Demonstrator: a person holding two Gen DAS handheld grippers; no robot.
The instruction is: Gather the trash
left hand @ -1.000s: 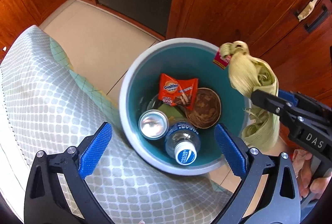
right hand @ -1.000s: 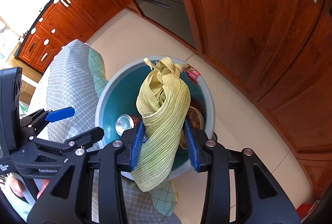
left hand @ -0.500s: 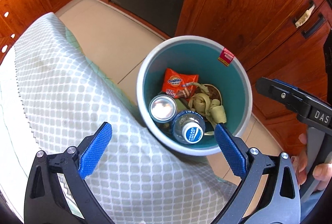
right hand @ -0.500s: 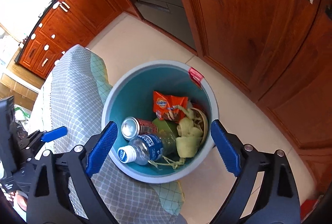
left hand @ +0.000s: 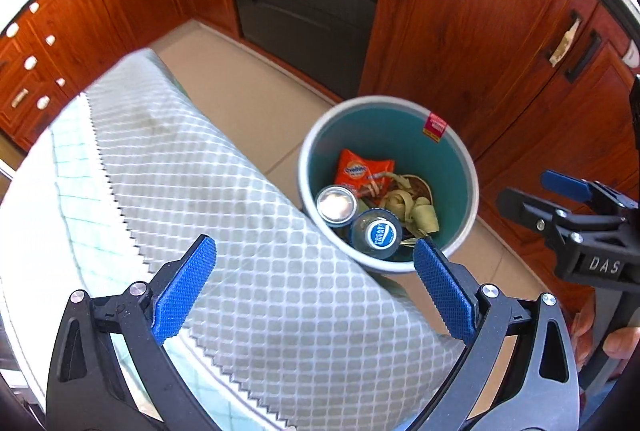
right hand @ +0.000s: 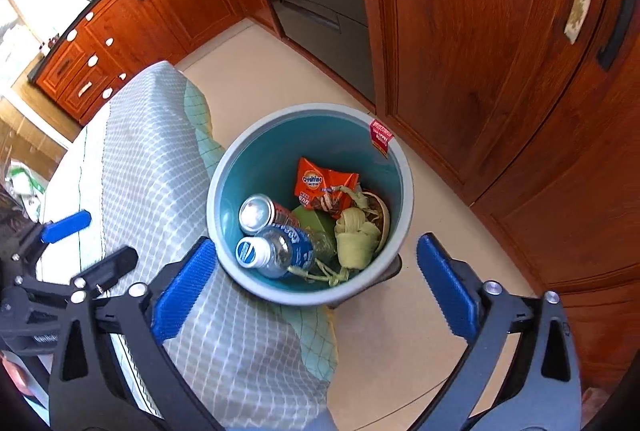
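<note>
step: clear off after the drop | right gripper point(right hand: 316, 285): jaws just opened wide, nothing between them | left gripper point(left hand: 314, 285): released, empty | corn husk point(right hand: 354, 237): lies in bin point(right hand: 406, 167), at 4 o'clock beside bottle point(right hand: 276, 251) | advice: lift straight, clear of the rim, then look on the table point(left hand: 160, 159) for leftover trash.
</note>
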